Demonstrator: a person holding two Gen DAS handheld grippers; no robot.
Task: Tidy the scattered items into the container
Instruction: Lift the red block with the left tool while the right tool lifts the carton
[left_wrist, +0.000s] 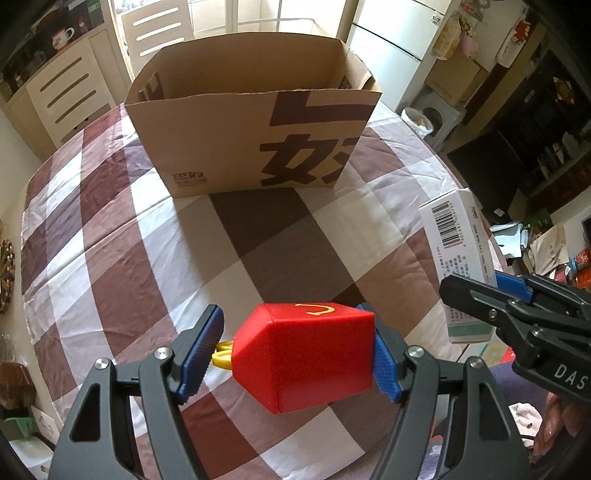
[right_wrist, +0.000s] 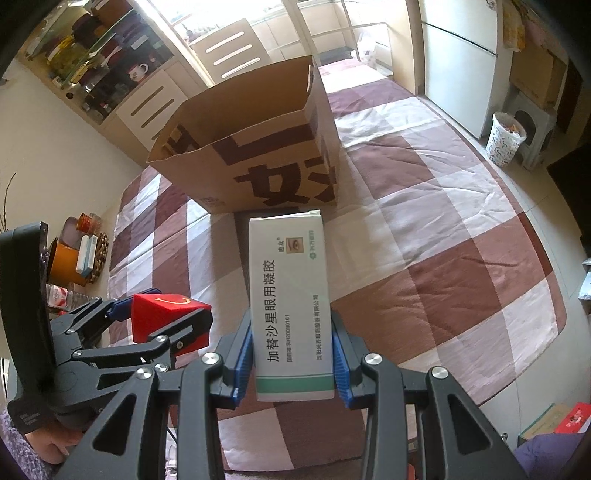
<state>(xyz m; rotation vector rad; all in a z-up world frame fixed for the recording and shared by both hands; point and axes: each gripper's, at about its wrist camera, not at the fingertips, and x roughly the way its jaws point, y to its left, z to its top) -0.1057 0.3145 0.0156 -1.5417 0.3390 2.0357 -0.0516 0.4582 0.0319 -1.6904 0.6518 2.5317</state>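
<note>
Red plastic fills the left hand-held gripper (left_wrist: 295, 354): a small red toy box (left_wrist: 306, 354) with a yellow arc on top is clamped between its blue pads, and something yellow pokes out at its left side. Just to the right of it, the right hand-held gripper (right_wrist: 291, 362) grips a white medicine carton (right_wrist: 290, 306) by its long sides, so the long axis of the carton points straight ahead, away from the fingers and toward the container. Both items are held above the checked cloth (left_wrist: 122, 258) of the surface, side by side and near each other.

Ahead of both grippers stands the open cardboard box (left_wrist: 221, 140), upright, with large dark characters on its near wall. It lies in front of the left gripper and a little to the left of the right one; neither hand looks clearly nearer. Between the grippers and the box I see only bare cloth. I judge that the near wall itself is the obstacle: both items must pass over its rim before release.
</note>
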